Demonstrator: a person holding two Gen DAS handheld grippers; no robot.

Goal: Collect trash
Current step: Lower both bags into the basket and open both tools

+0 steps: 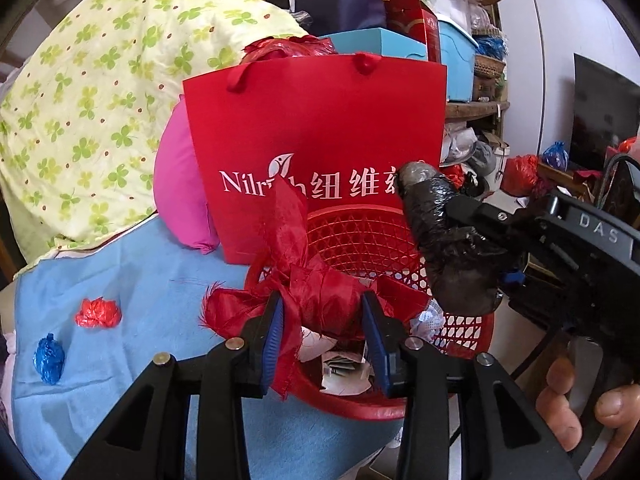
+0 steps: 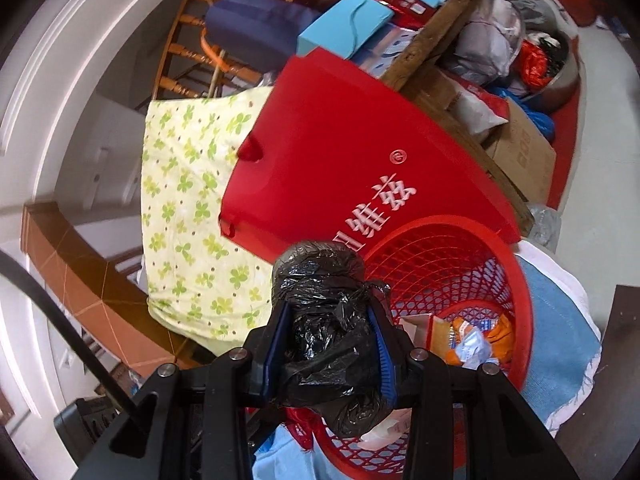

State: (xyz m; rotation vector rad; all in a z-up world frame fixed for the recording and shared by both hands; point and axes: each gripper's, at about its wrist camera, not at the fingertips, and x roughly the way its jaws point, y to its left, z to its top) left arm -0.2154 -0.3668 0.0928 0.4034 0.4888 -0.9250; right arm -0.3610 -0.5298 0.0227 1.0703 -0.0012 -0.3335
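A red mesh basket (image 1: 360,240) (image 2: 460,264) stands on a blue cloth (image 1: 120,320) and holds paper and wrapper scraps. My left gripper (image 1: 322,316) is shut on a crumpled red ribbon (image 1: 308,288) right over the basket's near rim. My right gripper (image 2: 332,340) is shut on a black plastic-wrapped bundle (image 2: 320,312); in the left wrist view the bundle (image 1: 440,240) hangs over the basket's right side. A red plastic wad (image 1: 98,313) and a blue plastic wad (image 1: 49,358) lie on the cloth at the left.
A red paper gift bag (image 1: 320,136) (image 2: 360,152) stands just behind the basket. A pink cushion (image 1: 180,192) and a green clover quilt (image 1: 100,92) lie to its left. Stacked boxes and shelves of clutter (image 1: 440,40) rise behind.
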